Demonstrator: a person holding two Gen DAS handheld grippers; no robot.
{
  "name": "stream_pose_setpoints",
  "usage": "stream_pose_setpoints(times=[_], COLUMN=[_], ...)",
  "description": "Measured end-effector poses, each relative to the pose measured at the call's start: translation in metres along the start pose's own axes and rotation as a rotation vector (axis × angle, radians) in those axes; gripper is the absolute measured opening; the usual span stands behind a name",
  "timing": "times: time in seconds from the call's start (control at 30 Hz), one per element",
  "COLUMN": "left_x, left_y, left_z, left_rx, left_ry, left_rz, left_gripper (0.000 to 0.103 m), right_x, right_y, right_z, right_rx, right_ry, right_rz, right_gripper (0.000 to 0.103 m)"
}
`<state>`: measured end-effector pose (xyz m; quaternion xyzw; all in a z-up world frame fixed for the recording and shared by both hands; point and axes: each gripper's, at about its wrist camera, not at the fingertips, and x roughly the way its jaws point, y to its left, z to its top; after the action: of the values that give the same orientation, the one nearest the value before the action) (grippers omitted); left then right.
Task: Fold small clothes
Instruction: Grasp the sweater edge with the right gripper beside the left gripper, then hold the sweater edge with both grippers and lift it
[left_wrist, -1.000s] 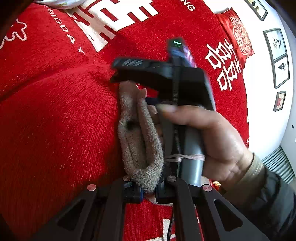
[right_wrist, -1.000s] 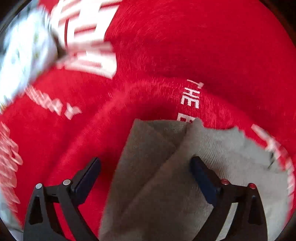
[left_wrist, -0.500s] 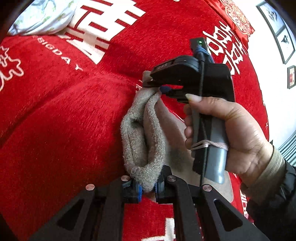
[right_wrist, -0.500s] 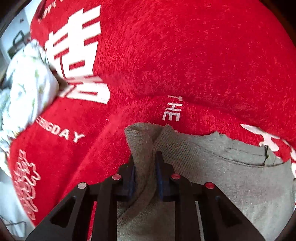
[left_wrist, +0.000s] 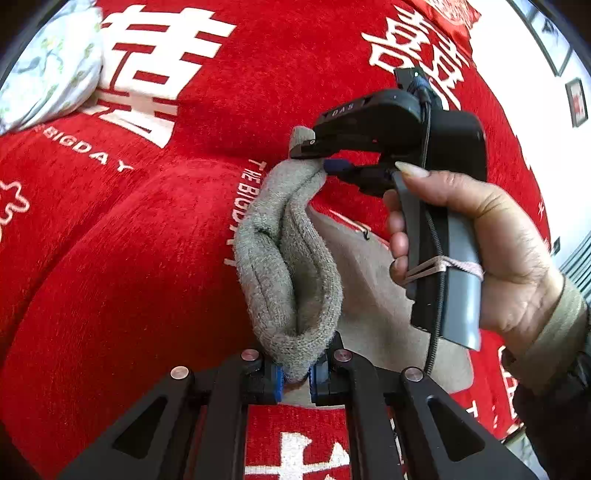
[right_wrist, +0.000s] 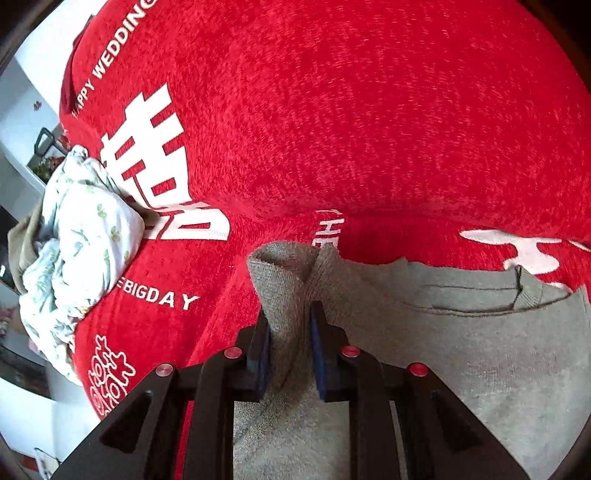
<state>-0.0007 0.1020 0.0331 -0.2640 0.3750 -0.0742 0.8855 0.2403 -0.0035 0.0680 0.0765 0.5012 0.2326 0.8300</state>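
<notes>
A small grey knitted garment (left_wrist: 291, 266) lies on a red bedspread (left_wrist: 110, 258). My left gripper (left_wrist: 295, 373) is shut on its near bunched edge. My right gripper (left_wrist: 319, 157), held by a hand, is shut on the far corner, so the edge hangs as a folded band lifted off the bed between the two. In the right wrist view the right gripper (right_wrist: 290, 336) pinches a raised fold of the garment (right_wrist: 461, 350), whose flat part with a pocket seam spreads to the right.
A white floral cloth bundle (right_wrist: 81, 236) sits at the bedspread's left edge, also in the left wrist view (left_wrist: 48, 70). Framed pictures (left_wrist: 576, 99) hang on the white wall at the right. The bedspread (right_wrist: 369, 110) carries white characters and lettering.
The right gripper closed on the garment's far corner, then lifted it up and away. The grey edge now stretches raised between both grippers.
</notes>
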Motion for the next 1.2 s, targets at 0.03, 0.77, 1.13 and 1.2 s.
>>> stream_pose_setpoints(times=[0.03,0.77,1.13,1.2], left_x=[0.001,0.017,0.031,0.032], left_y=[-0.004,-0.083,-0.124,-0.130], left_z=[0.001,-0.016,-0.024,-0.023], left_rx=[0.009,0.222,0.305,0.315], left_ry=[0.005,0.008,0.031,0.032], left_rz=[0.007,0.142,0.122,0.118], left_gripper=[0.010,0.010,0.010,0.010], right_x=[-0.002,-0.063,-0.089,-0.094], right_y=[-0.002,-0.068,-0.100,-0.105], right_z=[0.000,-0.001,0.005,0.006], right_rx=[0.003,0.059,0.069,0.076], right_ry=[0.001,-0.042,-0.053,-0.057], right_rz=[0.004,0.068,0.096,0.110], right_gripper=[0.021,0.021,0.021,0.021])
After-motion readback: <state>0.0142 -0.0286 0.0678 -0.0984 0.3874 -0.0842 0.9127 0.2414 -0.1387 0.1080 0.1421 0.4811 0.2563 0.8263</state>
